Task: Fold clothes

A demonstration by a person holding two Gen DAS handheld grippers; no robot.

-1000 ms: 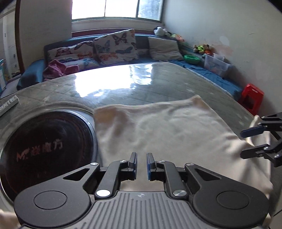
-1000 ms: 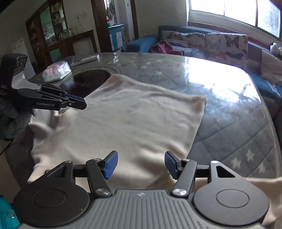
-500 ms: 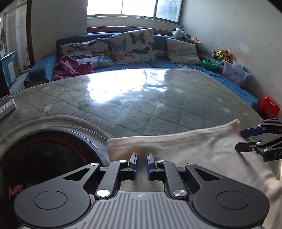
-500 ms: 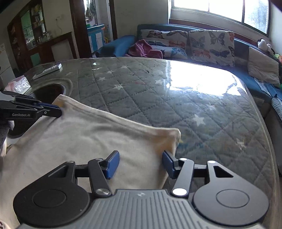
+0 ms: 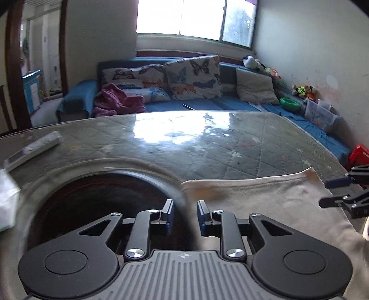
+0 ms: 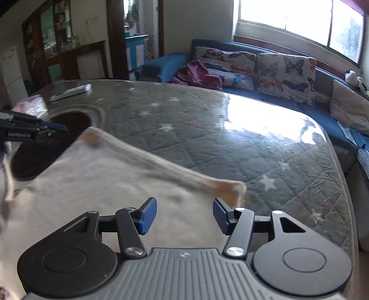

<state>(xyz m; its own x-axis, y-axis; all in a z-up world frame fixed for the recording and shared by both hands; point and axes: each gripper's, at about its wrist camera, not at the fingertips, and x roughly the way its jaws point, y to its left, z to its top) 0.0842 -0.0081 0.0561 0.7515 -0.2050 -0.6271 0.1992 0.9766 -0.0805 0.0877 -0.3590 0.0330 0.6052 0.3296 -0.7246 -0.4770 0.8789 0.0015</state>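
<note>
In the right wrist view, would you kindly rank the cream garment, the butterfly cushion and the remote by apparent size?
1. Cream garment, though nearness to the camera inflates it.
2. Butterfly cushion.
3. Remote, far off across the table.

Home living room. Long blue corner sofa (image 5: 203, 105) across frame middle, under wide bright window (image 5: 193, 19) at top. Butterfly-print cushions (image 5: 193, 77) and plain beige cushion (image 5: 256, 86) on sofa; crumpled pink garment (image 5: 117, 102) at its left end. Soft toys (image 5: 302, 90) and green bowl (image 5: 289, 103) along right wall, red plastic stool (image 5: 358, 154) at right edge. Large table under grey star-quilted cover and glossy clear sheet (image 6: 207, 129) fills foreground. Dark wooden glass-front cabinet (image 6: 57, 34) upper left in right wrist view, doorway beside it.
</note>
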